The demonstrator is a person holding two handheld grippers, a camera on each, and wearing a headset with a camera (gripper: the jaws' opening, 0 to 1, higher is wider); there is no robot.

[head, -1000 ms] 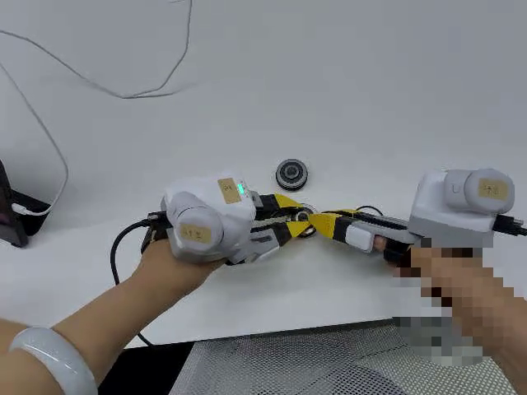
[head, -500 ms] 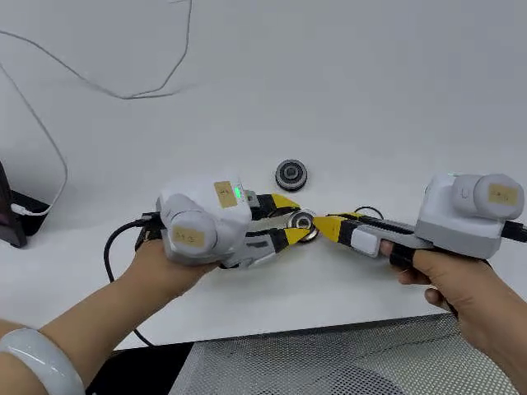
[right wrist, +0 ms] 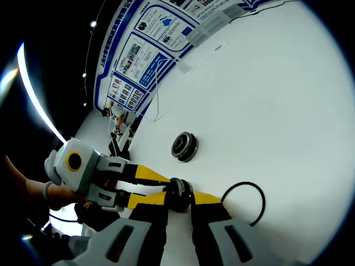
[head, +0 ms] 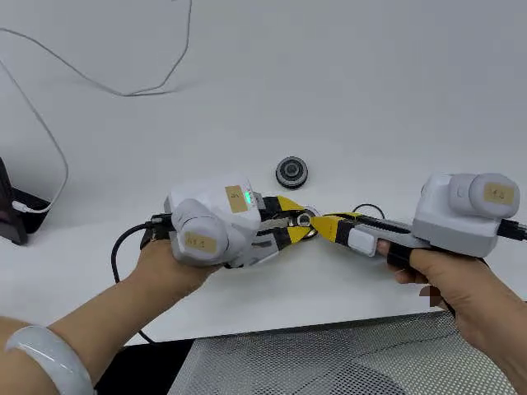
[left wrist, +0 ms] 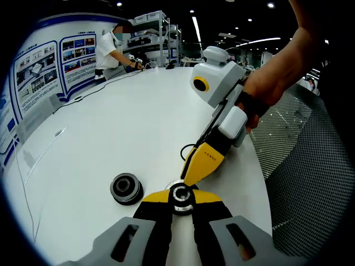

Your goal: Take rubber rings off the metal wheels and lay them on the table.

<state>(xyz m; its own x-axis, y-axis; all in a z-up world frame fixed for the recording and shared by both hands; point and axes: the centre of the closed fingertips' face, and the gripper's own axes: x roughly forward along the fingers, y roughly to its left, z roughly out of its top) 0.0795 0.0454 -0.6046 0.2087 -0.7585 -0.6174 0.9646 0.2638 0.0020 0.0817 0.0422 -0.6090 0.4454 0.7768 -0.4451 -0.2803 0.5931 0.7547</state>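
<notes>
A small metal wheel (head: 305,219) is held just above the white table (head: 346,99), between both grippers. My left gripper (head: 296,222) is shut on it from the left; in the left gripper view the wheel (left wrist: 181,195) sits between the yellow tips. My right gripper (head: 318,225) meets it from the right, and its tips close on the wheel (right wrist: 178,192) in the right gripper view. A second wheel (head: 291,171) with a dark rubber rim stands farther back. A loose black rubber ring (head: 368,211) lies beside the right gripper.
A white cable (head: 99,82) runs across the far left of the table, and a dark device (head: 10,216) sits at the left edge. A perforated metal surface (head: 329,362) lies below the table's front edge. Open table stretches behind the second wheel.
The right gripper drew back to the right a little, then came in to the wheel again. The left gripper kept hold of the wheel and barely shifted.
</notes>
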